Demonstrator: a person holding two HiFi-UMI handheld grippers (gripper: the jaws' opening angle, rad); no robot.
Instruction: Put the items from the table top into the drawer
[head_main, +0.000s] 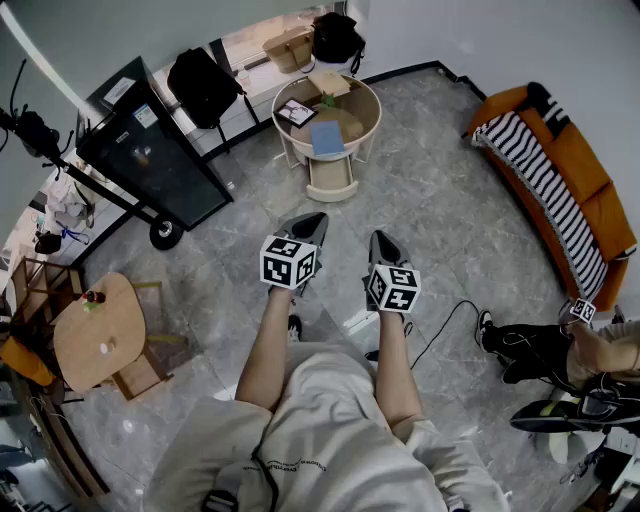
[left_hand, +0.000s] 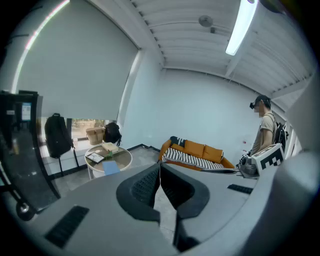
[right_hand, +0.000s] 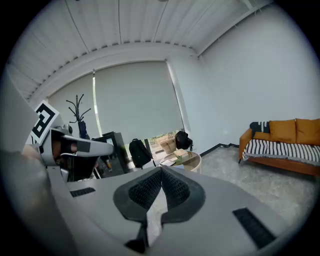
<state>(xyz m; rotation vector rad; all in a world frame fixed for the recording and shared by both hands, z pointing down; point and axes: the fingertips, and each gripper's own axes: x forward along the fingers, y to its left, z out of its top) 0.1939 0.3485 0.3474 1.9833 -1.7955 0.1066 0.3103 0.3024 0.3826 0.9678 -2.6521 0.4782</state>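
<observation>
Stands well apart from round bench (head_main: 372, 118), far across floor. Holds left gripper (left_hand: 160, 169) and right gripper (right_hand: 161, 172) pressed together, empty. Finds blue notebook (head_main: 327, 137), framed picture (head_main: 296, 112), box (head_main: 330, 84) on top, with drawer (head_main: 330, 180) open at near side. May bump drawer on approach, or shove items off rim if reaching without spreading jaws.
</observation>
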